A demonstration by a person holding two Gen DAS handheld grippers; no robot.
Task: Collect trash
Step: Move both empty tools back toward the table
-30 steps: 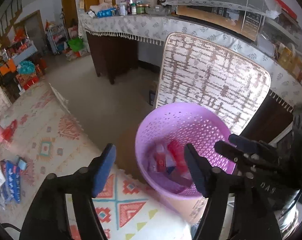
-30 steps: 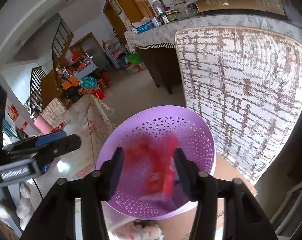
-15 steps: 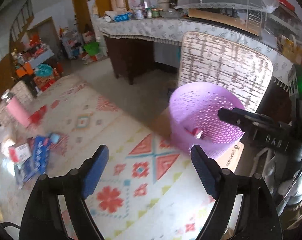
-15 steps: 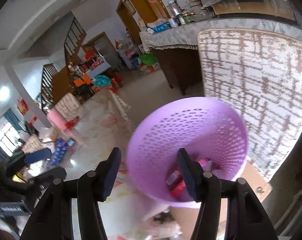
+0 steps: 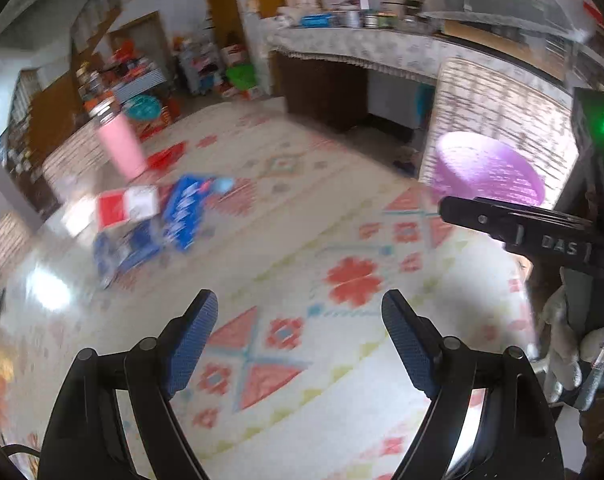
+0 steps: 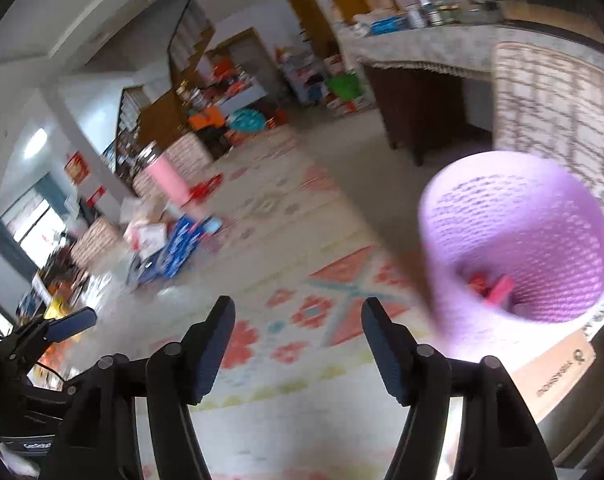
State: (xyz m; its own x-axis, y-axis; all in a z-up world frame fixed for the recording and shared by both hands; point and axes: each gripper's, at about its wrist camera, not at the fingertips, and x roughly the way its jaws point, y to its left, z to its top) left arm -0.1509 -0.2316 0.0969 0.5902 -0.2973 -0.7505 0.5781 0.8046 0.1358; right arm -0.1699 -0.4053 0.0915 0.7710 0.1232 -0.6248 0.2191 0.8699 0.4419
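Left wrist view: my left hand-held gripper (image 5: 300, 340) is hanging wide and empty over the patterned cloth (image 5: 302, 280). My right hand-held gripper (image 6: 298, 344) is opening, nothing between its pads. The purple basket (image 6: 517, 240) is sitting to my right with red wrappers (image 6: 489, 284) inside. Blurred blue packets (image 5: 182, 212), probably trash, are lying far left.

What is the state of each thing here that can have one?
Left gripper: open, empty.
Right gripper: jaws opening, nothing between them.
Purple basket: upright, holds red wrappers.
Blue packets: lying on the patterned cloth.
Pink tumbler: upright, lidded.
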